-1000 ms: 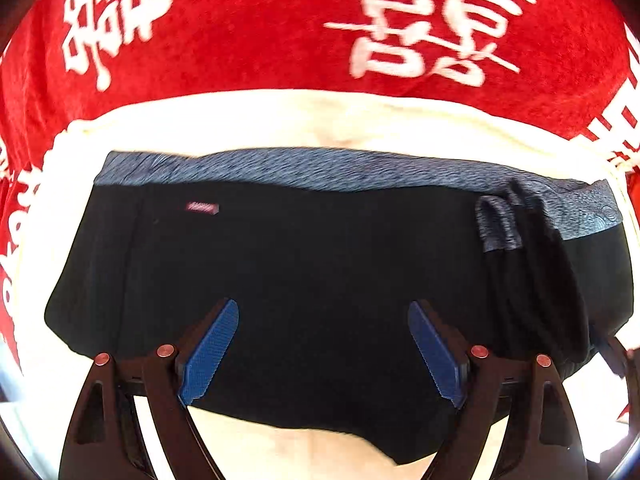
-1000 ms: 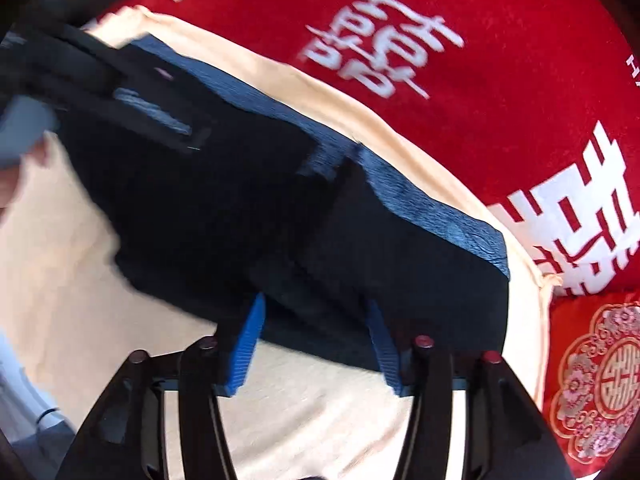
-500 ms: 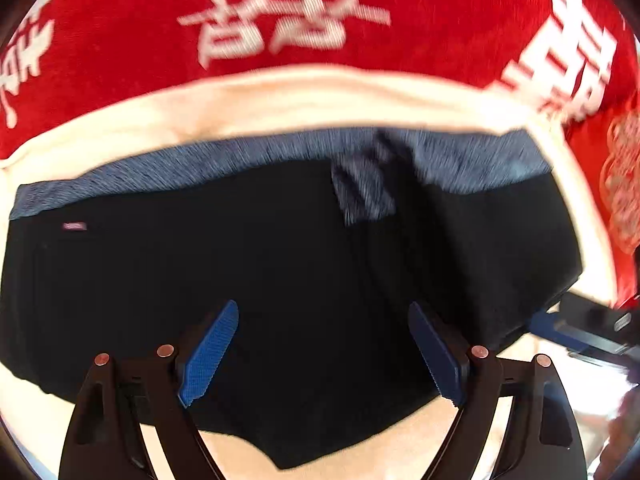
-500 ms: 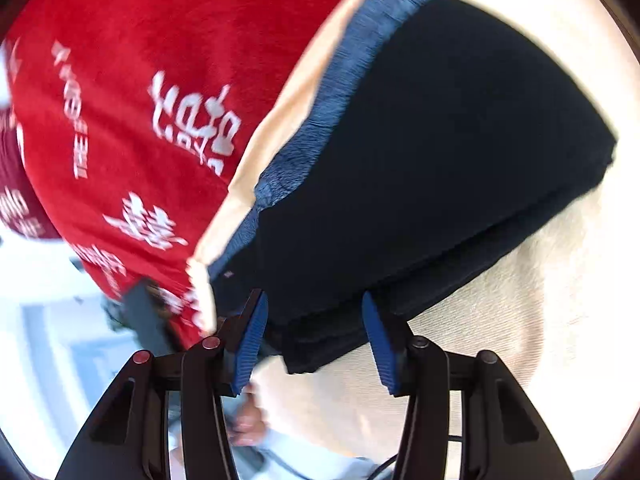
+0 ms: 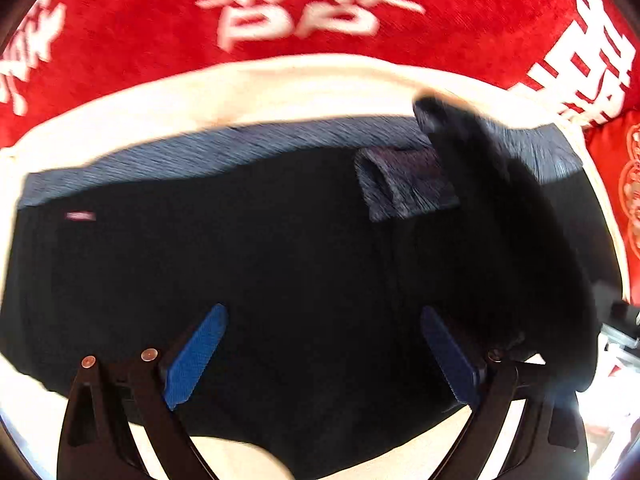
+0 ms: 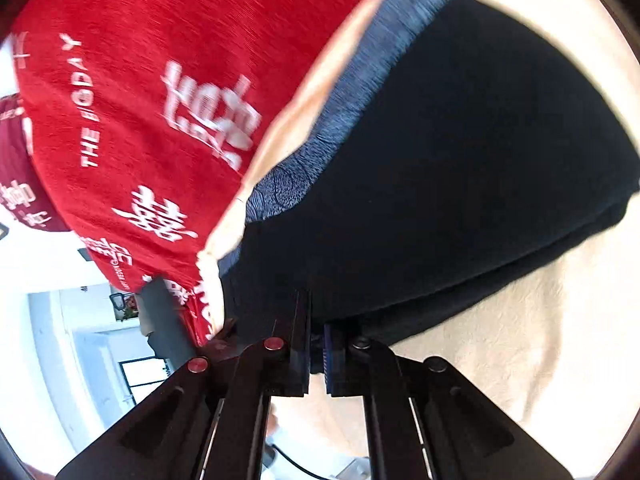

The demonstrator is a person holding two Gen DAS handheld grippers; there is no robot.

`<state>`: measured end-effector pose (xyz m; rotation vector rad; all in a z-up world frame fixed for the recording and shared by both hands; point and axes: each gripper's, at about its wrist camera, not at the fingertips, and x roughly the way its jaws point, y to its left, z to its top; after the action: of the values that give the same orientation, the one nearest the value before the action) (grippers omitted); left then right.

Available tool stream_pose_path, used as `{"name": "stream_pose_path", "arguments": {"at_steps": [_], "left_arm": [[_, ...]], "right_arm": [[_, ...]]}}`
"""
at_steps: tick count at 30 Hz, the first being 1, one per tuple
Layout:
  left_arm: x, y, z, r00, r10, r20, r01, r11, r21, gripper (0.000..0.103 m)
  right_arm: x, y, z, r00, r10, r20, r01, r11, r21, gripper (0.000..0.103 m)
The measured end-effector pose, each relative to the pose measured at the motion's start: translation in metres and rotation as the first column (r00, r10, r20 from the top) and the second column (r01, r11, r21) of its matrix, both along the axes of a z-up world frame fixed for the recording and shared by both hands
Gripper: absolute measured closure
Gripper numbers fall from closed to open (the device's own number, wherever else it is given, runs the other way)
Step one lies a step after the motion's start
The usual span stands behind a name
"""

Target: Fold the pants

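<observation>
Cream cloth [image 5: 320, 92], one pants [image 5: 280, 260] — right tongs [image 6: 316, 344] clamped

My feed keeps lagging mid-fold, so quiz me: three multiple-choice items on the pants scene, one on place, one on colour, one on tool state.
1. What do the black fabric pants lie on?
A. a cream cloth
B. bare wood
C. a blue mat

2. What colour is the pants' waistband?
A. white
B. heathered blue-grey
C. green

3. How do the two tools stand?
A. both open
B. left shut, right open
C. left open, right shut on the pants

Answers:
1 A, the cream cloth borders the pants, over a red blanket with white characters.
2 B, seen in both views.
3 C, the left tool has its pads spread; the right tool is clamped on the pants' edge.
</observation>
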<state>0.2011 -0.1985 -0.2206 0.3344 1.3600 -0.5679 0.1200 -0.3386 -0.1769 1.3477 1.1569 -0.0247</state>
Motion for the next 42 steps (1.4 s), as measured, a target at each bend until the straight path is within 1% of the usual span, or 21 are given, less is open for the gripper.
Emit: {"name": "stream_pose_path", "arguments": {"at_steps": [1, 3, 6, 8, 10, 12, 14, 17, 18, 19, 20, 23, 25, 26, 28, 29, 31, 33, 37, 41, 42], "left_arm": [[0.001, 0.006, 0.005, 0.999, 0.016, 0.031, -0.016, 1.0, 0.018, 0.005], [0.008, 0.019, 0.011, 0.997, 0.059, 0.042, -0.06, 0.997, 0.037, 0.005], [0.017, 0.03, 0.019, 0.995, 0.089, 0.043, -0.091, 0.995, 0.046, 0.005], [0.019, 0.027, 0.027, 0.995, 0.073, 0.074, -0.077, 0.995, 0.056, 0.005], [0.02, 0.02, 0.034, 0.995, 0.069, 0.073, -0.072, 0.997, 0.037, 0.005], [0.019, 0.006, 0.041, 0.996, 0.067, 0.066, -0.068, 0.998, 0.013, 0.005], [0.016, -0.016, 0.048, 0.997, 0.053, 0.062, -0.052, 0.999, -0.013, 0.005], [0.009, -0.053, 0.056, 0.998, 0.019, 0.054, -0.016, 0.998, -0.057, 0.005], [0.007, -0.066, 0.056, 0.999, 0.008, 0.053, -0.004, 0.998, -0.068, 0.005], [0.004, -0.081, 0.056, 0.999, -0.001, 0.053, 0.005, 0.997, -0.074, 0.005], [0.002, -0.096, 0.055, 0.999, -0.009, 0.053, 0.014, 0.997, -0.081, 0.005], [-0.004, -0.123, 0.049, 0.998, -0.023, 0.059, 0.029, 0.994, -0.103, 0.005], [-0.008, -0.133, 0.034, 0.997, -0.03, 0.066, 0.034, 0.997, -0.07, 0.005], [-0.009, -0.137, 0.023, 0.997, -0.027, 0.066, 0.029, 0.999, -0.032, 0.005], [-0.01, -0.127, 0.004, 0.999, -0.003, 0.033, 0.001, 0.999, 0.048, 0.005], [-0.01, -0.118, -0.008, 1.0, 0.027, -0.006, -0.027, 0.998, 0.059, 0.003], [-0.009, -0.1, -0.012, 0.994, 0.098, -0.046, -0.097, 0.995, 0.015, 0.0], [-0.012, -0.092, -0.008, 0.993, 0.111, -0.036, -0.11, 0.993, 0.031, 0.0], [-0.02, -0.074, 0.002, 0.99, 0.14, -0.026, -0.138, 0.989, 0.054, 0.0], [-0.025, -0.042, 0.014, 0.973, 0.224, -0.051, -0.223, 0.975, 0.027, 0.0], [-0.026, -0.035, 0.015, 0.97, 0.238, -0.058, -0.237, 0.971, 0.021, 0.0]], "right_arm": [[0.001, 0.005, -0.009, 1.0, 0.015, -0.019, -0.015, 1.0, -0.001, 0.098], [0.004, 0.016, -0.03, 0.996, 0.051, -0.07, -0.052, 0.998, -0.021, 0.098], [0.004, 0.015, -0.031, 0.997, 0.035, -0.07, -0.037, 0.999, -0.018, 0.097], [0.006, 0.014, -0.021, 0.992, 0.106, -0.071, -0.108, 0.994, -0.035, 0.089], [0.009, 0.01, 0.003, 0.977, 0.209, -0.046, -0.212, 0.975, -0.072, 0.063], [0.007, -0.004, 0.031, 0.967, 0.254, -0.006, -0.251, 0.953, -0.17, 0.055], [0.007, -0.028, 0.052, 0.97, 0.242, 0.015, -0.229, 0.936, -0.267, 0.055], [0.016, -0.08, 0.061, 0.987, 0.154, -0.043, -0.158, 0.902, -0.401, 0.055], [0.017, -0.092, 0.059, 0.989, 0.137, -0.064, -0.151, 0.896, -0.419, 0.063], [0.024, -0.107, 0.055, 0.99, 0.119, -0.082, -0.143, 0.887, -0.44, 0.079], [0.028, -0.112, 0.052, 0.989, 0.119, -0.088, -0.146, 0.883, -0.447, 0.084], [0.048, -0.123, 0.035, 0.978, 0.173, -0.118, -0.208, 0.865, -0.457, 0.087], [0.057, -0.116, 0.021, 0.964, 0.213, -0.161, -0.264, 0.852, -0.452, 0.087], [0.057, -0.112, 0.011, 0.956, 0.234, -0.18, -0.29, 0.858, -0.425, 0.087], [0.051, -0.108, 0.002, 0.948, 0.255, -0.192, -0.312, 0.863, -0.397, 0.087], [0.047, -0.103, 0.001, 0.945, 0.266, -0.189, -0.322, 0.858, -0.401, 0.087], [0.039, -0.094, 0.007, 0.934, 0.304, -0.188, -0.357, 0.832, -0.425, 0.088], [0.036, -0.088, 0.01, 0.917, 0.348, -0.196, -0.399, 0.809, -0.432, 0.087], [0.036, -0.077, 0.009, 0.894, 0.397, -0.207, -0.448, 0.8, -0.398, 0.087], [0.037, -0.066, 0.01, 0.876, 0.43, -0.218, -0.483, 0.778, -0.402, 0.086], [0.038, -0.062, 0.011, 0.872, 0.438, -0.22, -0.49, 0.775, -0.4, 0.082]]}}
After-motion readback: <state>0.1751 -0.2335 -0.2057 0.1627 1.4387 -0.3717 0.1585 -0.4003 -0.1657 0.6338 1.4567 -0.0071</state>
